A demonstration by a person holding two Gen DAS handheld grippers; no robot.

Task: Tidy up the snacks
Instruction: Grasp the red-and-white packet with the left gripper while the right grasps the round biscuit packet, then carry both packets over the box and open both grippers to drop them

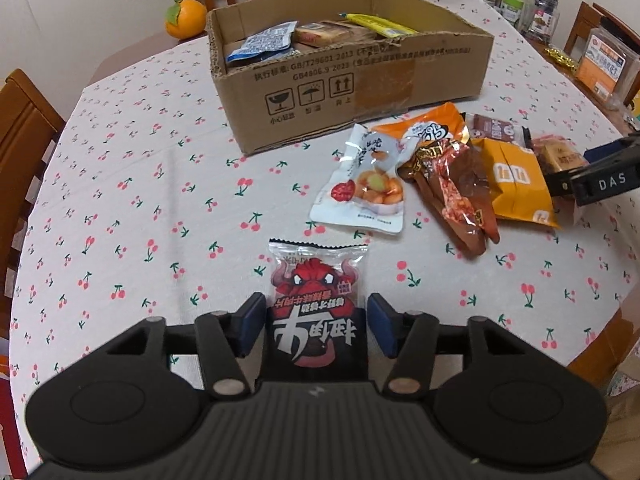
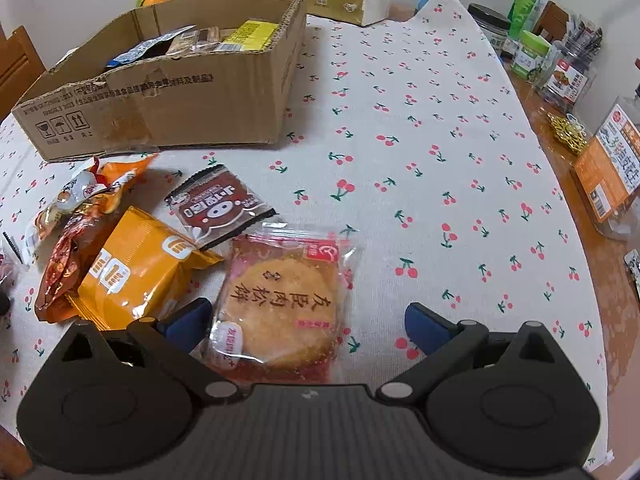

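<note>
A small clear packet with a red bull face (image 1: 318,292) lies flat on the cherry-print tablecloth, between the blue pads of my left gripper (image 1: 316,324). The pads stand at its side edges and the packet is not buckled, so I read the jaws as open. My right gripper (image 2: 308,324) stands wide open over a round meat-floss cake packet (image 2: 280,300), which lies on the cloth close to the left pad. The open cardboard box (image 1: 352,60) holds several snack packets at the back of the table.
Loose snacks lie in front of the box: a white packet (image 1: 360,188), a red-brown one (image 1: 460,196), a yellow one (image 2: 132,268) and a brown pig packet (image 2: 220,208). An orange (image 1: 186,18), a tissue pack (image 2: 348,0), jars (image 2: 532,52) and wooden chairs (image 1: 24,120) ring the table.
</note>
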